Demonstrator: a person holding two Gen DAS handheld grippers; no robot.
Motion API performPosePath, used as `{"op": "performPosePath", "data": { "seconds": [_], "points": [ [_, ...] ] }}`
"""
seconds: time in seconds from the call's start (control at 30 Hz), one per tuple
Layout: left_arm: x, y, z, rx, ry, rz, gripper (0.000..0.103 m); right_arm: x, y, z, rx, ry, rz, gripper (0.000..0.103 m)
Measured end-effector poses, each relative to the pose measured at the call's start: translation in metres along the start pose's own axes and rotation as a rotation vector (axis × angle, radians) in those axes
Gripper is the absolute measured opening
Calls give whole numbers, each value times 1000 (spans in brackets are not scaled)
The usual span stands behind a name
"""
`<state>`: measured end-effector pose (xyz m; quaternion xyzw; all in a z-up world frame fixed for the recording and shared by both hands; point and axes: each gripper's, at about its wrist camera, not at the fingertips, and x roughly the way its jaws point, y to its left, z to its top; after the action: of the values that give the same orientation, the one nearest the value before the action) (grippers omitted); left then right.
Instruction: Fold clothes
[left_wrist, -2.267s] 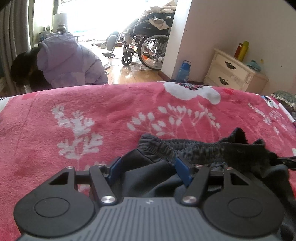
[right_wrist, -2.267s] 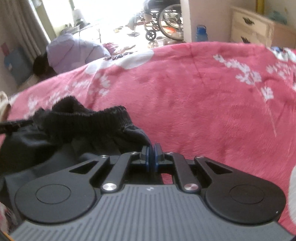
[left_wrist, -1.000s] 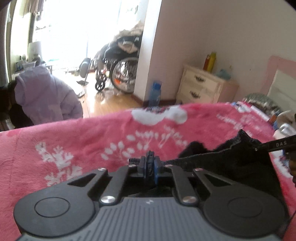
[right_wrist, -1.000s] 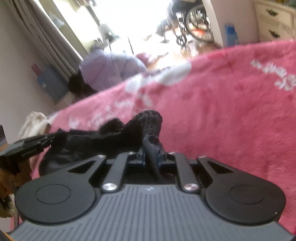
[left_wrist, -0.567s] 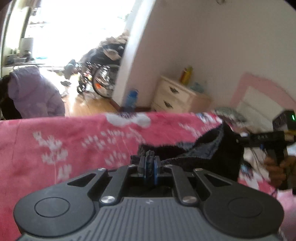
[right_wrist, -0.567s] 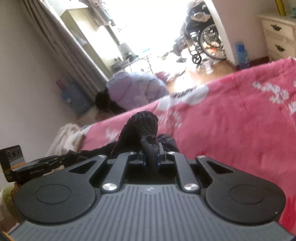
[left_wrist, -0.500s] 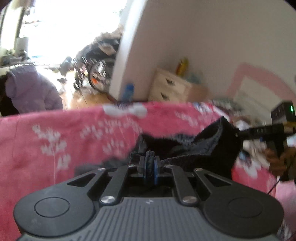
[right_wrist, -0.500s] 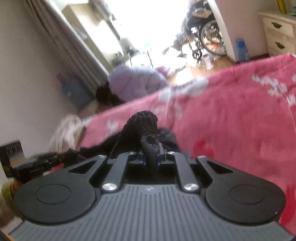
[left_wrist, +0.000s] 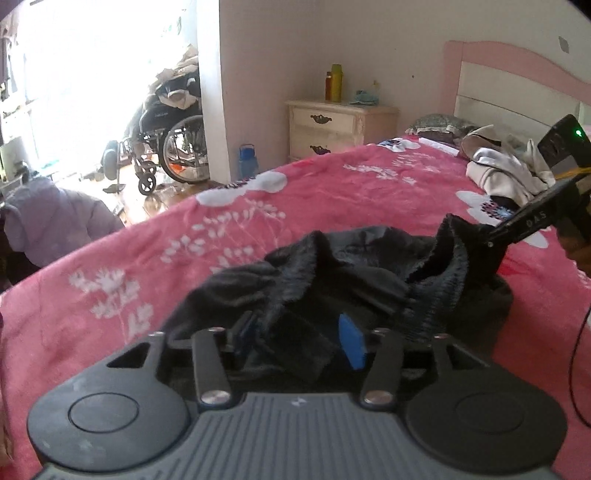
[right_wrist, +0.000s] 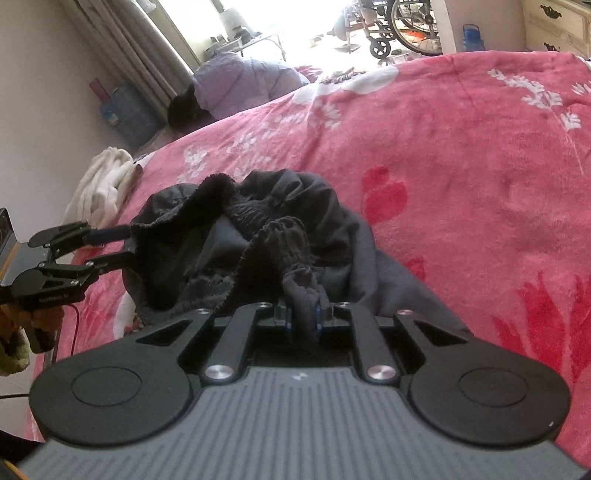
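Note:
A black fleece-lined garment with an elastic waistband lies in a crumpled heap on the pink flowered blanket. My left gripper is open, its blue pads spread on either side of a loose fold. In the right wrist view the same garment sits bunched in front of my right gripper, which is shut on a pinch of the waistband. The right gripper also shows at the heap's right edge, and the left gripper at its left edge, fingers apart.
A pile of light clothes lies near the pink headboard. A cream nightstand, a blue bottle, a wheelchair and a purple jacket stand beyond the bed. White cloth lies at the bed's left edge.
The garment was held up between both shut grippers; it has come down into a heap on the blanket. My left gripper has opened and let go. The right still grips the waistband.

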<state>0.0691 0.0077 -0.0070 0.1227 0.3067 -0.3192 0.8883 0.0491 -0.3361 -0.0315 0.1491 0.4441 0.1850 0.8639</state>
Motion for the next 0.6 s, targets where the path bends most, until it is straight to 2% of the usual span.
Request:
{"op": "performPosePath", "data": {
  "seconds": [0.07, 0.2, 0.23, 0.27, 0.33, 0.37, 0.43, 0.6],
  "points": [
    [5, 3, 2, -13, 6, -2, 61, 4, -2, -3, 8, 7, 1, 11],
    [24, 0, 0, -12, 62, 0, 61, 11, -6, -3, 28, 21, -2, 11],
    [29, 0, -1, -12, 78, 11, 56, 12, -6, -2, 31, 21, -2, 11],
    [33, -1, -3, -13, 95, 21, 43, 12, -6, -2, 32, 21, -3, 11],
    [37, 3, -5, -62, 109, 26, 24, 13, -5, -1, 27, 16, -8, 11],
    [38, 5, -6, -93, 111, 24, 19, 13, -4, -1, 21, 12, -11, 11],
    [34, 14, -7, -160, 110, 38, 11, 12, 1, 0, -8, 6, -27, 11],
    [14, 32, 0, -290, 61, 58, 8, 11, 23, 0, -173, 3, -90, 13]
  ]
}}
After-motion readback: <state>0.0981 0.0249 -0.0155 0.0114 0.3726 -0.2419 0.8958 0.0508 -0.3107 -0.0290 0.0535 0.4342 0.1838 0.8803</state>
